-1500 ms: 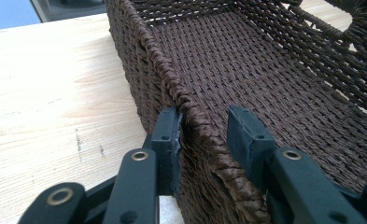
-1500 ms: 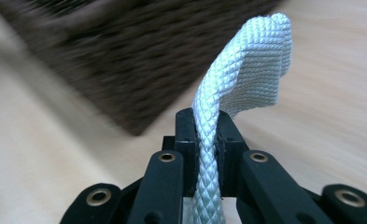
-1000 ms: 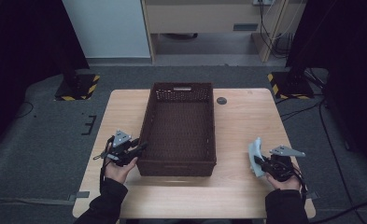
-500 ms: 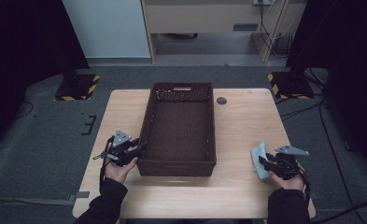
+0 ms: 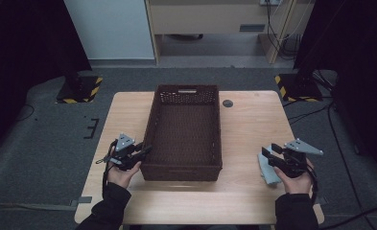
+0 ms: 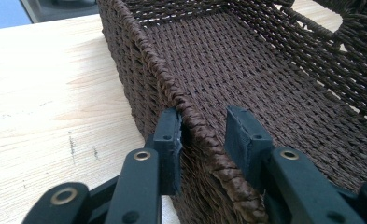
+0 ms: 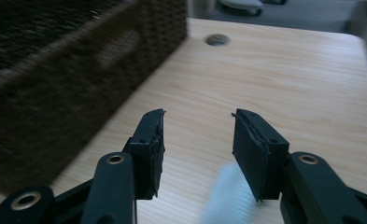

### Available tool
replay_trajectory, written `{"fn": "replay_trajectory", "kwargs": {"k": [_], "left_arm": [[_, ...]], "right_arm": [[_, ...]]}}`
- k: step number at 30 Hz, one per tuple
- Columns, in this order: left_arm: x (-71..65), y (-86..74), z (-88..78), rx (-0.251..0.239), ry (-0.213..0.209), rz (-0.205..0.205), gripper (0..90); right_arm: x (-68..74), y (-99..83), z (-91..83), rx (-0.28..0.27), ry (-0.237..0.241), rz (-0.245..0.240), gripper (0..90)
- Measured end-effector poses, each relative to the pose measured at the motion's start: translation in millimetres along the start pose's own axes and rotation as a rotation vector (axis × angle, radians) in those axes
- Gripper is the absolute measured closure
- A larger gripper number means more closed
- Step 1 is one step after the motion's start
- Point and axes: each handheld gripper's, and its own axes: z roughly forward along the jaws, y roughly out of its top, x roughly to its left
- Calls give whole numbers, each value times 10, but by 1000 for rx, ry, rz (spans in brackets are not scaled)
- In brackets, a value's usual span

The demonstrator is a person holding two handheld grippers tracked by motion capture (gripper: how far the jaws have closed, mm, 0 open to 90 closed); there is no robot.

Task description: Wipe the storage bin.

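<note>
So the left gripper (image 5: 145, 150) is sitting at the near left corner of the brown woven basket (image 5: 186, 120), jaws straddling the rim. One pad touches the outer wall and the other stands a bit off the inner side, so it's not really clamped, though the jaws have just been closing in on the rim. The basket runs lengthwise down the middle of the wooden table (image 5: 253, 120).

The right gripper (image 5: 267, 157) is over by the table's near right edge, and its jaws have just been opening with nothing between them. A pale blue cloth (image 5: 268, 171) lies crumpled on the table just under it, let go, near the right edge. A small dark hole (image 5: 228, 103) sits near the far edge beside the basket.
</note>
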Motion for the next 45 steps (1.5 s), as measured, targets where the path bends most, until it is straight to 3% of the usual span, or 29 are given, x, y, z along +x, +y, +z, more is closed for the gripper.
{"fn": "replay_trajectory", "kwargs": {"k": [8,16,24,32,39,45], "left_arm": [[2,2,0,1,-2,-1,657],[2,5,1,3,-4,-4,663],[-4,11,0,11,2,-6,674],[15,13,-3,14,-4,-16,688],[50,22,-8,21,-11,-4,696],[99,22,-12,20,-29,2,696]], "right_arm": [[465,244,184,4,128,-72,528],[709,421,433,31,171,-95,529],[931,644,574,-5,205,-109,528],[1024,725,746,-14,204,-99,526],[1038,622,998,49,187,-93,524],[1026,579,1090,73,167,-86,527]]}}
